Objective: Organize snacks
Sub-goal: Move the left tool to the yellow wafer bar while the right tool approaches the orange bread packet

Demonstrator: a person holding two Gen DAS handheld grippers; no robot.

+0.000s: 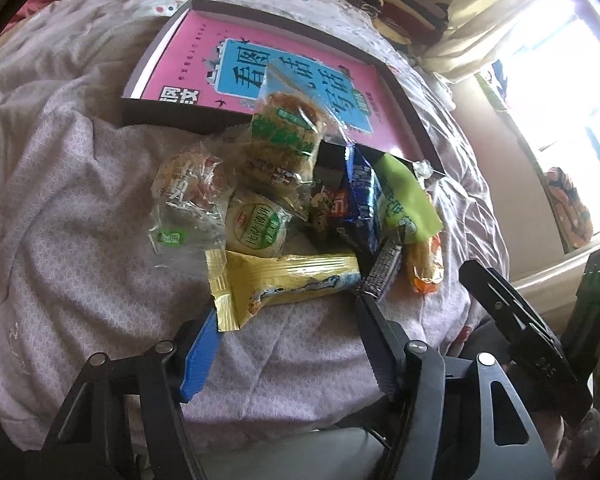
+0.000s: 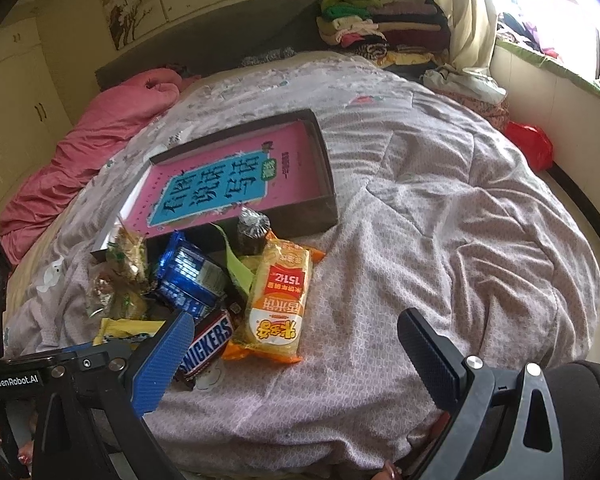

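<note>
bed: a bedspread (image 2: 440, 200) in pale purple, rumpled, covers most of both views.
box: a shallow dark box (image 2: 324, 204) lies on the bedspread at about 11 o'clock in the right wrist view; a pink book (image 2: 228, 184) with a blue panel lies flat inside it.
snack pile: heaped on the bedspread against the near edge of the box, at 12 o'clock of the left gripper.
yellow packet: a long yellow packet (image 1: 284, 284) lies crosswise at the near side of the pile, its crimped end touching the blue finger pad (image 1: 198, 356).
blue packet: a dark blue packet (image 2: 188, 276) sits mid-pile, just beside a green packet (image 1: 408, 200).
chocolate bar: a snickers bar (image 2: 208, 344) lies at the near edge, touching an orange cracker packet (image 2: 278, 304) at its 3 o'clock.
clear wrappers: several cakes in clear wrappers (image 1: 284, 132) are stacked at the pile's 10 o'clock; the top one leans over the box edge.
left gripper: the left gripper (image 1: 288, 320) is spread wide, holding nothing, with the yellow packet's end between the fingers.
right gripper: the right gripper (image 2: 296, 336) is spread wide and empty, low over the bedspread at 4 o'clock of the pile.
</note>
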